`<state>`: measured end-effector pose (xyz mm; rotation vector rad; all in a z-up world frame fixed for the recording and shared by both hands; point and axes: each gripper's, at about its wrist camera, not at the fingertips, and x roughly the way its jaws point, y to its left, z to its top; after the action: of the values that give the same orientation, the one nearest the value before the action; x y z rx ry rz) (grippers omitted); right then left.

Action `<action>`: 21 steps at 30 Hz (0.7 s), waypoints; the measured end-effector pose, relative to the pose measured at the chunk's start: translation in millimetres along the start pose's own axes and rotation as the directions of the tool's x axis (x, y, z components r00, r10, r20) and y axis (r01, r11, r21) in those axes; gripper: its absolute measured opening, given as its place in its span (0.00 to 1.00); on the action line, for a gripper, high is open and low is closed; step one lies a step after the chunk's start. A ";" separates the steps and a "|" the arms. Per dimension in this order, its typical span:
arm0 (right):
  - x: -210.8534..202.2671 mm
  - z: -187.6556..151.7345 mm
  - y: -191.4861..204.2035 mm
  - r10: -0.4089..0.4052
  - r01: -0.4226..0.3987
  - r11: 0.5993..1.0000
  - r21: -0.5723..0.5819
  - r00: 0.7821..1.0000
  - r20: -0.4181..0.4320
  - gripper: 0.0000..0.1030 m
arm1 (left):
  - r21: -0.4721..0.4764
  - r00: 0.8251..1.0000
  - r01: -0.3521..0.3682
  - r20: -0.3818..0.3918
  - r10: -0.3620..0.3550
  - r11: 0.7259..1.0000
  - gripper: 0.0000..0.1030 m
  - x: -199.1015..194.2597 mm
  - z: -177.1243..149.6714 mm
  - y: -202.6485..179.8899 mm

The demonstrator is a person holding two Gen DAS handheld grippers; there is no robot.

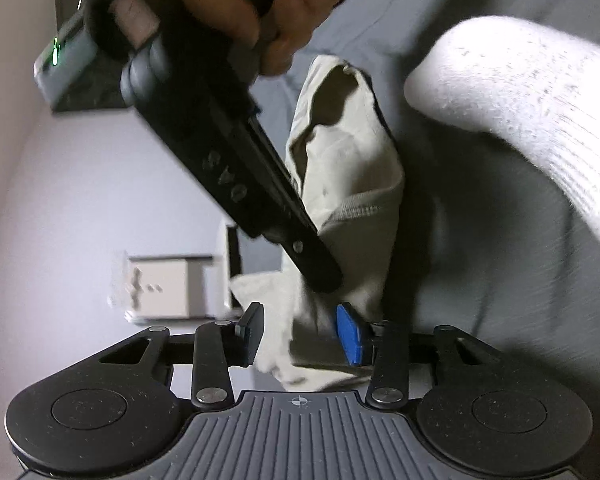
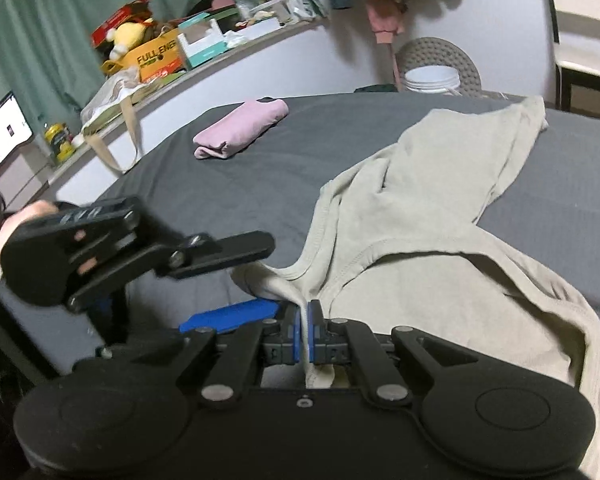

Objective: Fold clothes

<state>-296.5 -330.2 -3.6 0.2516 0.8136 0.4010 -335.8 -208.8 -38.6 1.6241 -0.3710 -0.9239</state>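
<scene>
Grey bedsheet (image 2: 228, 184) ahead: right gripper (image 2: 304, 322) clamps the beige garment (image 2: 439, 216), rumpled and unfolded just beyond it, left gripper (image 1: 300, 330) gapes around its edge, while a pink garment (image 2: 242, 128) lies folded farther off.

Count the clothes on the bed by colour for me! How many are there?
Beige: 1, the beige top, spread out and pinched in the right claw.
Pink: 1, the folded pink garment.
White: 1, the white sock.
Total: 3.
</scene>
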 end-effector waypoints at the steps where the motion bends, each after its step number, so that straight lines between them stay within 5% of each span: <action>1: 0.5 0.4 -1.3 0.007 -0.007 1.000 0.010 1.000 -0.001 0.04 | 0.005 1.000 0.005 -0.001 -0.005 1.000 0.41 1.0 1.2 -0.7; 9: 3.6 -1.0 2.2 -0.004 0.003 1.000 -0.009 1.000 -0.012 0.08 | -0.044 0.995 0.074 -0.058 -0.077 0.996 0.15 15.6 0.2 -3.8; 12: 2.8 -3.3 18.0 -0.089 0.089 0.988 -0.126 0.996 0.006 0.26 | -0.087 0.991 0.108 -0.068 -0.114 0.990 0.14 12.3 1.2 0.0; 17: 7.9 -20.7 54.8 -0.211 0.219 0.884 -0.414 0.975 0.065 0.39 | -0.250 0.962 0.244 -0.059 -0.266 0.937 0.14 13.8 -7.9 27.6; 21: 17.2 -37.3 79.2 -0.279 0.292 0.751 -0.592 0.953 0.117 0.40 | -0.361 0.932 0.331 -0.019 -0.362 0.872 0.14 7.7 -19.0 49.3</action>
<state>-333.4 -249.2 -10.4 -0.4707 0.6494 0.3469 -305.3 -214.8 4.8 1.4101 0.1531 -1.1130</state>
